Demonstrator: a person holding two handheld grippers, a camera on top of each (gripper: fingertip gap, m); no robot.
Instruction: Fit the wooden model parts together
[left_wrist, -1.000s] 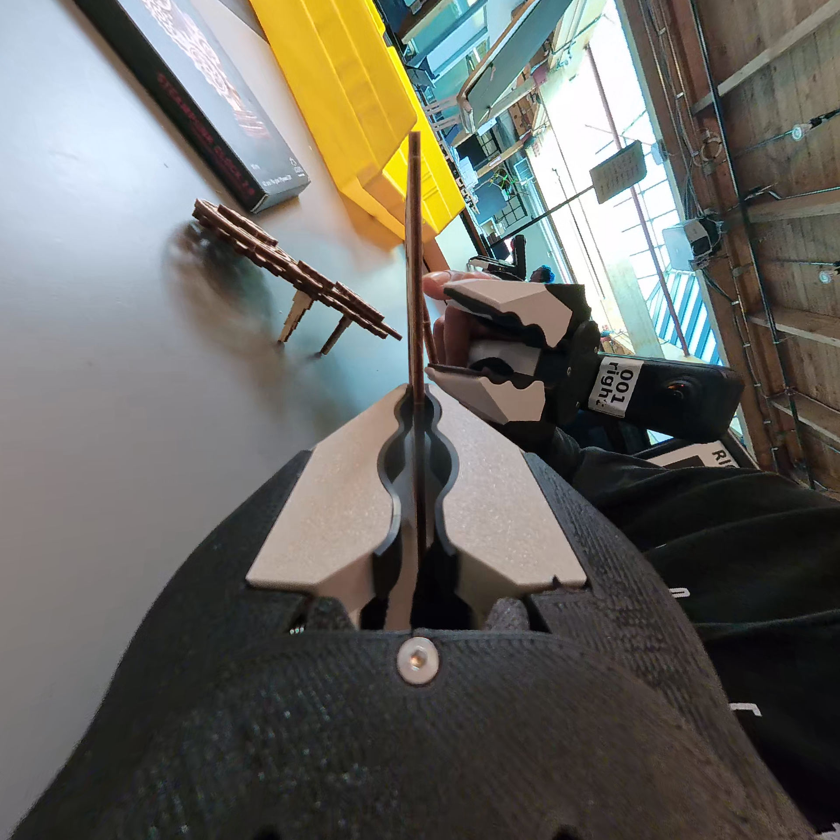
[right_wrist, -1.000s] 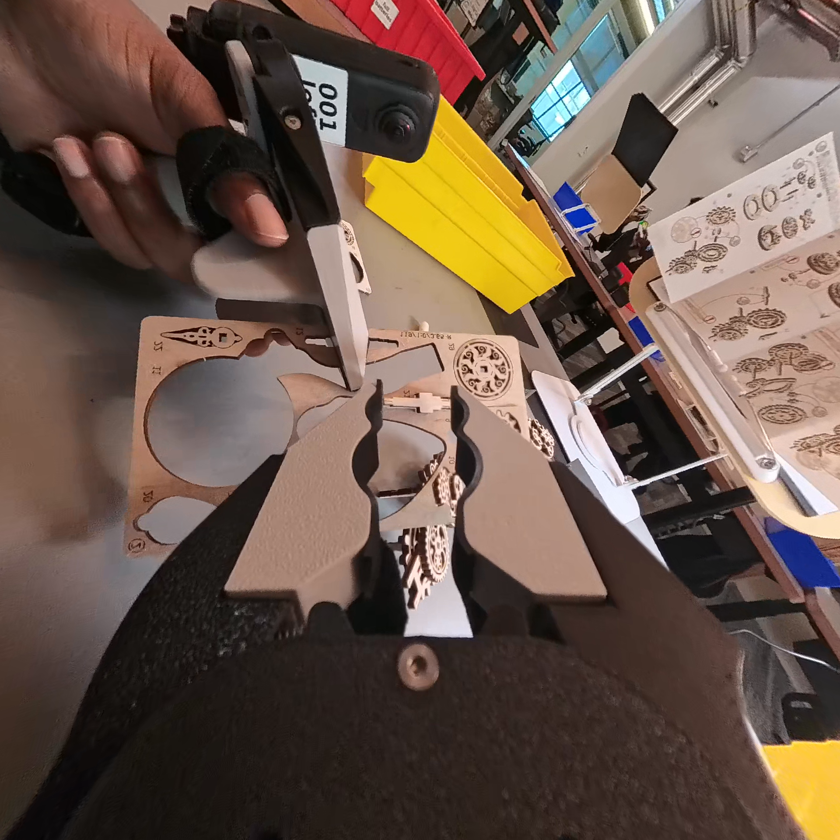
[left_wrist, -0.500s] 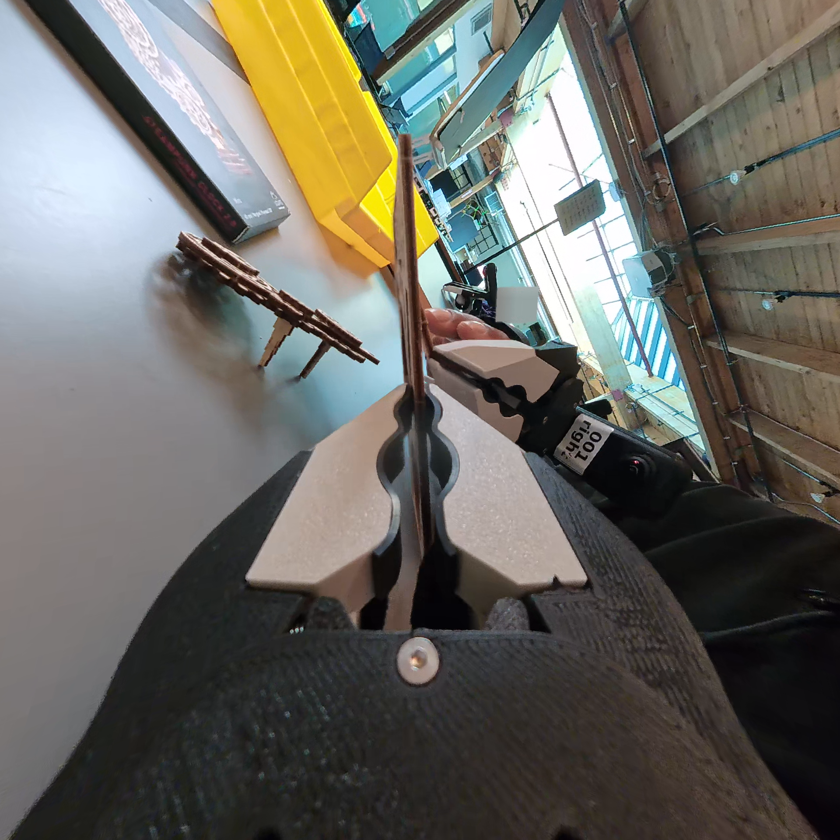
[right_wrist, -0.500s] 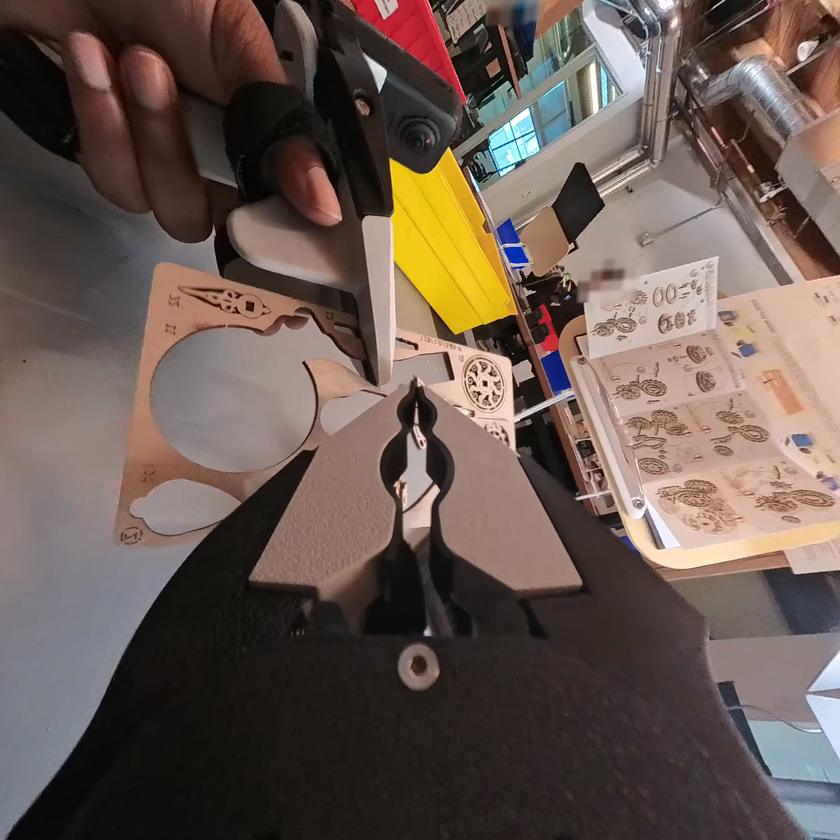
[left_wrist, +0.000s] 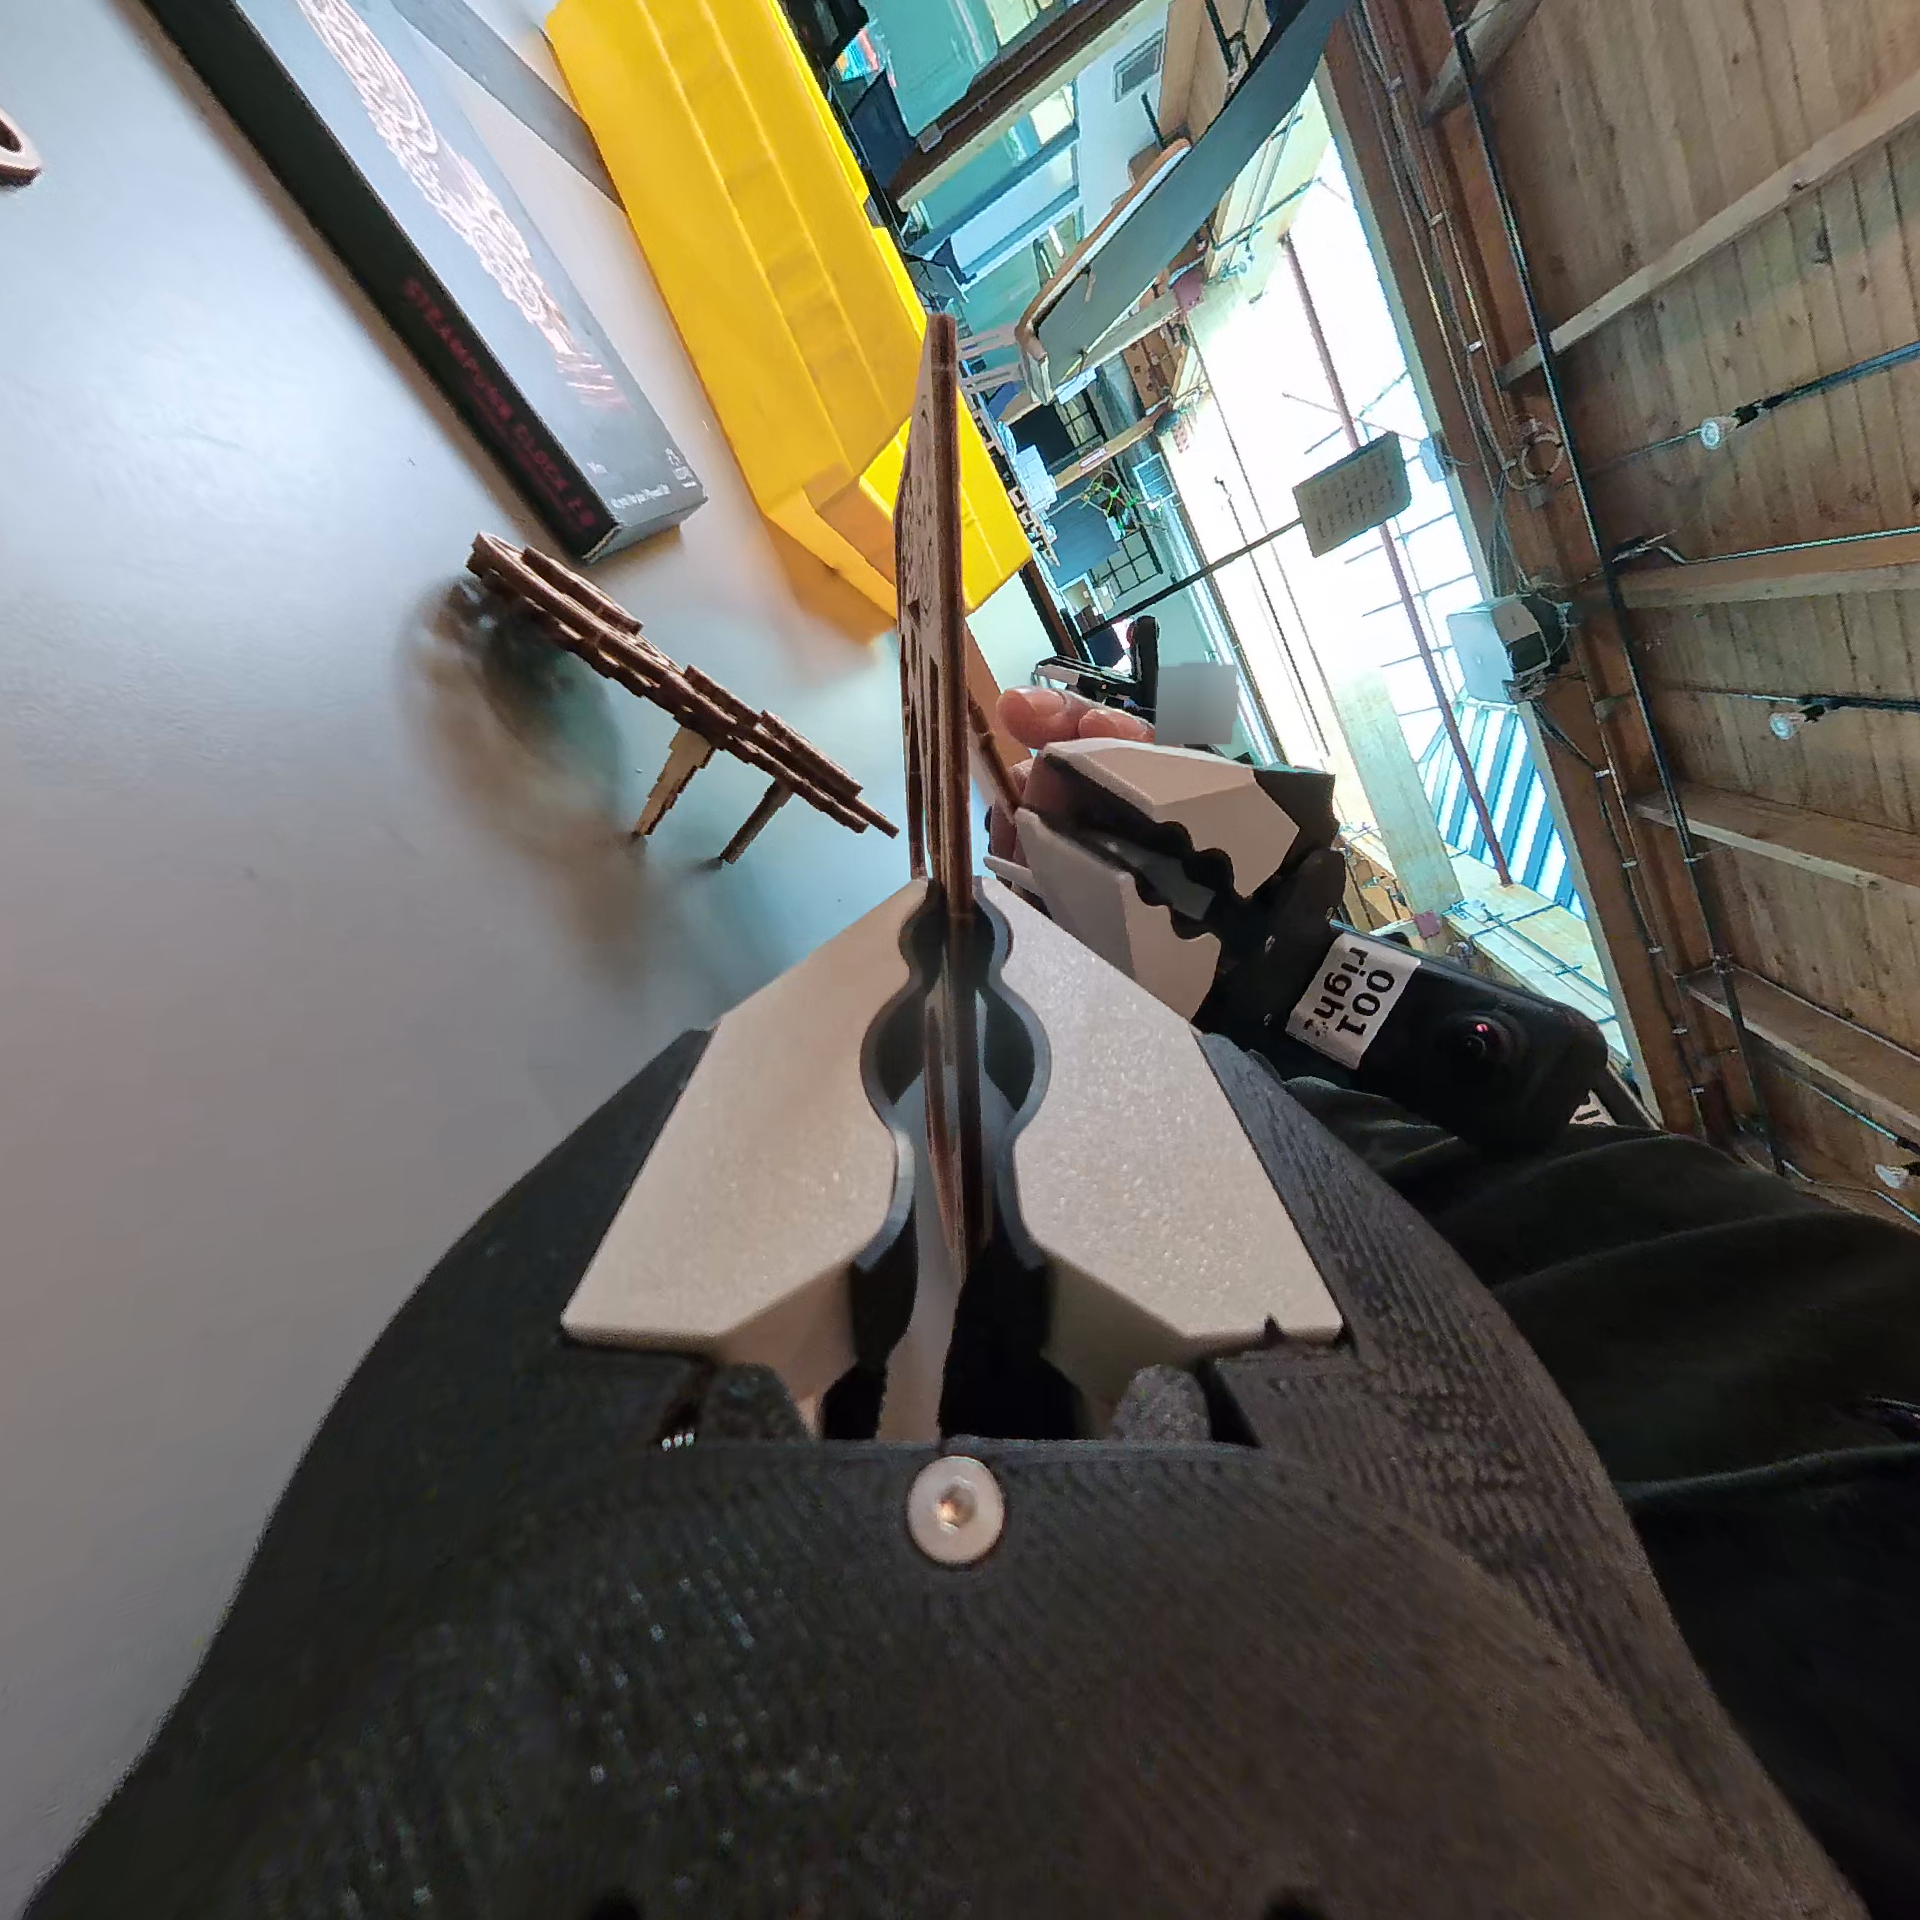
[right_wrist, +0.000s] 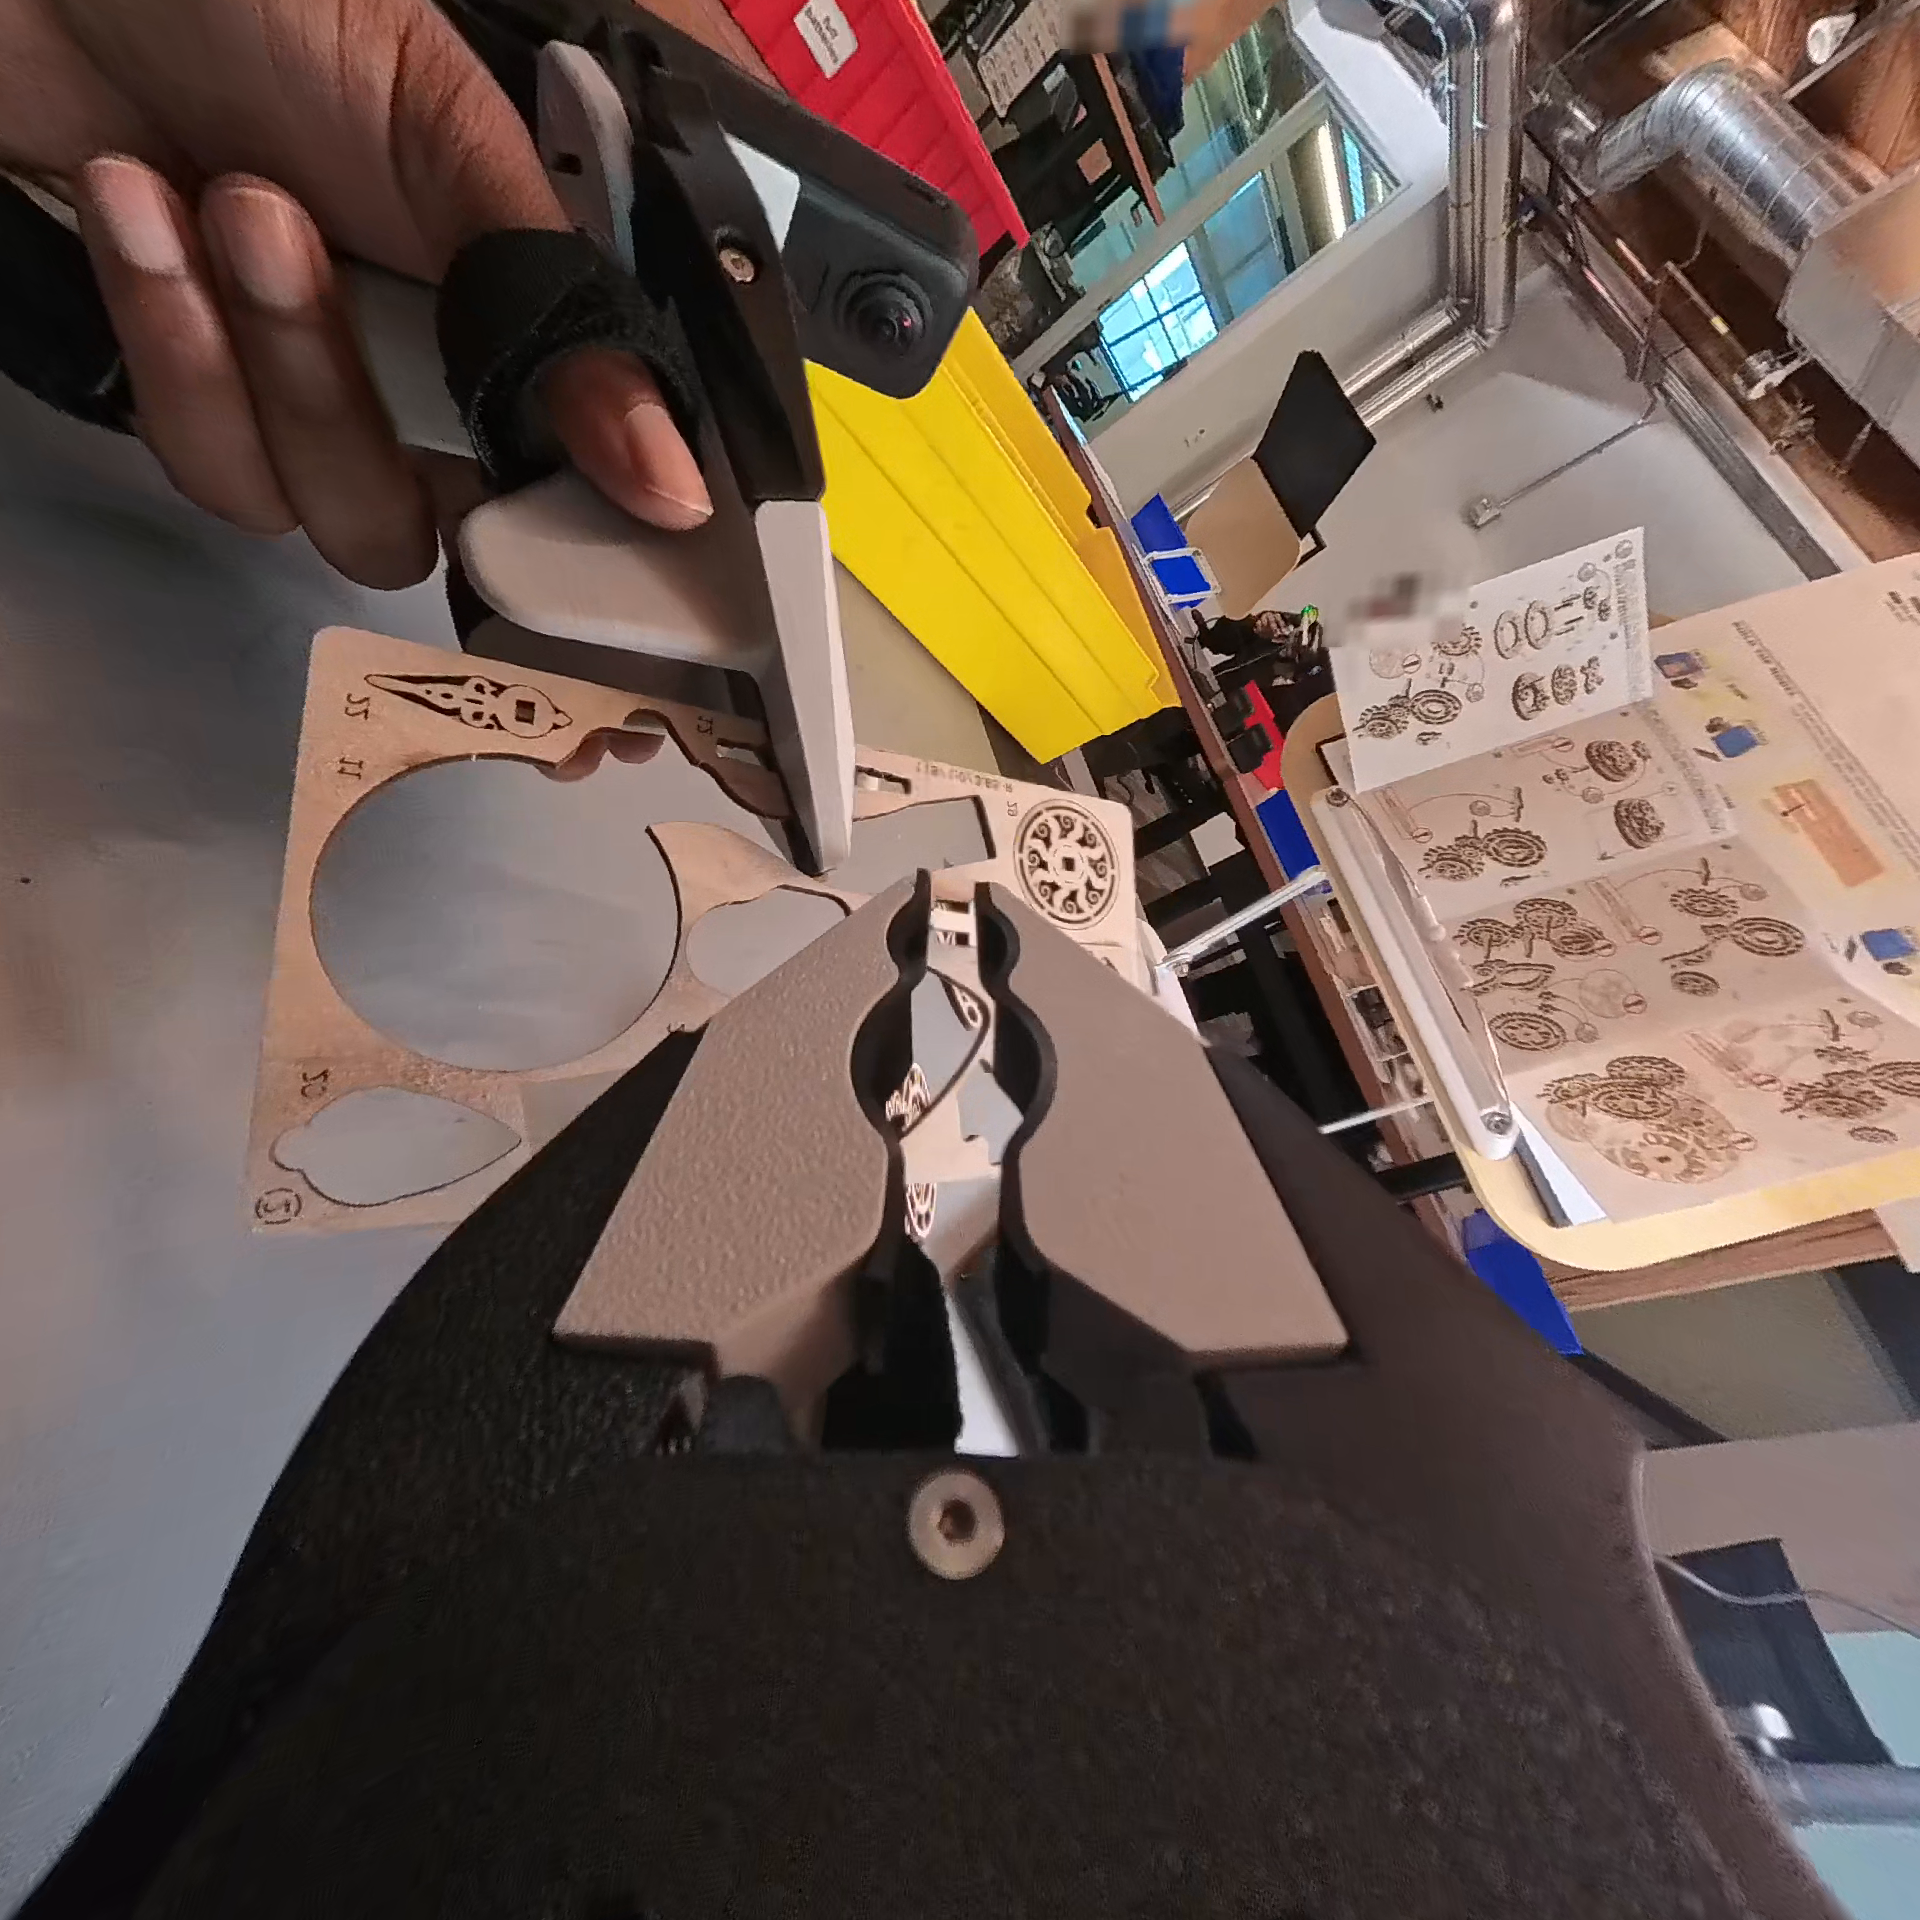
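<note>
My left gripper (left_wrist: 940, 902) is shut on a thin laser-cut wooden sheet (left_wrist: 938, 582), which I see edge-on and upright. In the right wrist view the sheet (right_wrist: 1070, 862) faces me, with round and teardrop holes, and the left gripper (right_wrist: 821, 857) clamps its top edge. My right gripper (right_wrist: 945, 896) is at the sheet's right part, its tips closed to a narrow gap on a small pale wooden peg (right_wrist: 951, 920). It also shows in the left wrist view (left_wrist: 1023, 826), right beside the sheet. A dark assembled gear part (left_wrist: 675, 686) stands on the grey table.
A black box (left_wrist: 468, 270) and yellow bins (left_wrist: 758, 260) lie at the far side of the table. Instruction pages (right_wrist: 1621, 935) stand on a holder to the right. A red bin (right_wrist: 883, 94) is behind. A hand (right_wrist: 312, 260) holds the left gripper. My left and right fingertips are right by each other.
My right gripper was wide open a second ago and has closed at the sheet's small peg. The left gripper has kept its hold on the sheet and tilted a little.
</note>
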